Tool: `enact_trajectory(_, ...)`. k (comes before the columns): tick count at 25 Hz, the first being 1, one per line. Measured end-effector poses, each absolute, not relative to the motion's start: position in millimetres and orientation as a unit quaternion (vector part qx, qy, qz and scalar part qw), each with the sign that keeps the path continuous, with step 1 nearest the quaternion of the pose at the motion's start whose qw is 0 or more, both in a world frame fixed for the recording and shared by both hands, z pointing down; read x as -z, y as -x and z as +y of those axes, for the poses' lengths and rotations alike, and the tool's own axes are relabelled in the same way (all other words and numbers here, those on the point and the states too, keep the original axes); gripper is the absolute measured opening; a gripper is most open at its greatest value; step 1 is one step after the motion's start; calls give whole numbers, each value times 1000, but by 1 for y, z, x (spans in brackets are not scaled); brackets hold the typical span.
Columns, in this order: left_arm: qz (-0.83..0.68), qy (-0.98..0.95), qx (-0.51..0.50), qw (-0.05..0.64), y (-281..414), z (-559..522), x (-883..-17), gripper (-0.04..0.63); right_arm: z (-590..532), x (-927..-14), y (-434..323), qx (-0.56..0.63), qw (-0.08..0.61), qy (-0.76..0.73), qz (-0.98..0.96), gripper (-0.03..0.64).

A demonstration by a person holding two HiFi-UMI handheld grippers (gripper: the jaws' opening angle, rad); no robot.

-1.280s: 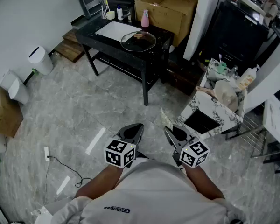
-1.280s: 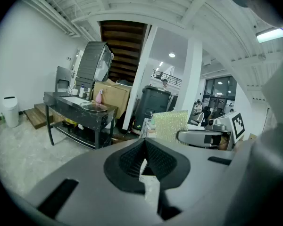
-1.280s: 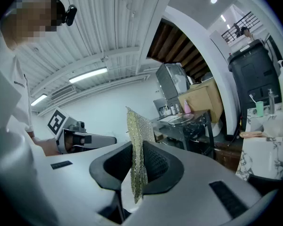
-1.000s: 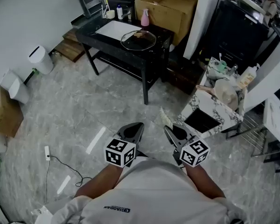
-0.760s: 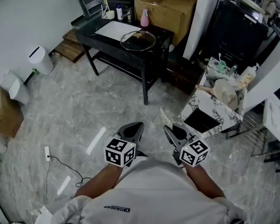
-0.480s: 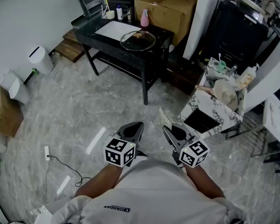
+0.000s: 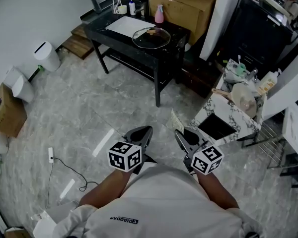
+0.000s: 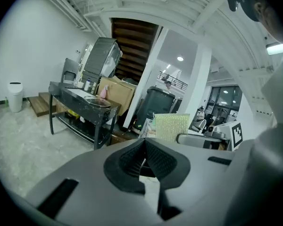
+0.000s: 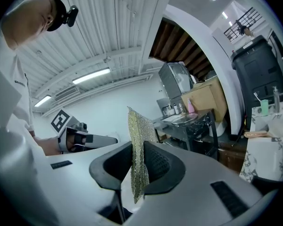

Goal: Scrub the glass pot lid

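Observation:
The glass pot lid (image 7: 151,36) lies flat on a black table (image 7: 100,29) across the room, far ahead of both grippers; it also shows small as the lid (image 9: 181,118) in the right gripper view. My right gripper (image 7: 181,135) is shut on a thin glittery scouring pad (image 9: 137,140), which stands upright between its jaws. The same pad (image 7: 176,122) pokes out ahead of it over the floor. My left gripper (image 7: 141,133) is held beside it, shut with nothing between its jaws (image 8: 144,142). Both are close to my body at waist height.
On the table are a white sheet (image 7: 127,24), a pink bottle (image 7: 159,14) and small bottles at the back. Cardboard boxes (image 7: 185,3) stand behind it. A marble-topped stand (image 7: 223,114) with dishes is at the right, a white bin (image 7: 44,56) at the left, a cable (image 7: 64,165) on the floor.
The head view has shifted a little, so the table and lid sit slightly lower and to the right. Both grippers stay together in front of me, the pad still held.

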State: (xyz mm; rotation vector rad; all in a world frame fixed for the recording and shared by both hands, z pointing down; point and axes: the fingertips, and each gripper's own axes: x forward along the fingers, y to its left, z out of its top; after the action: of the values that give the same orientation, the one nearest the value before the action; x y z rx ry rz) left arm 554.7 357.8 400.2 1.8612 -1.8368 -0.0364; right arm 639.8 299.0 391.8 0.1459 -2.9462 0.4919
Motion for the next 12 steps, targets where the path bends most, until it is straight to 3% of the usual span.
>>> enact_trajectory(12, -697, -670, -9, 255, -524, 360, -410, 12, 296, -406, -604, -177, 92, -23, -980, 81)
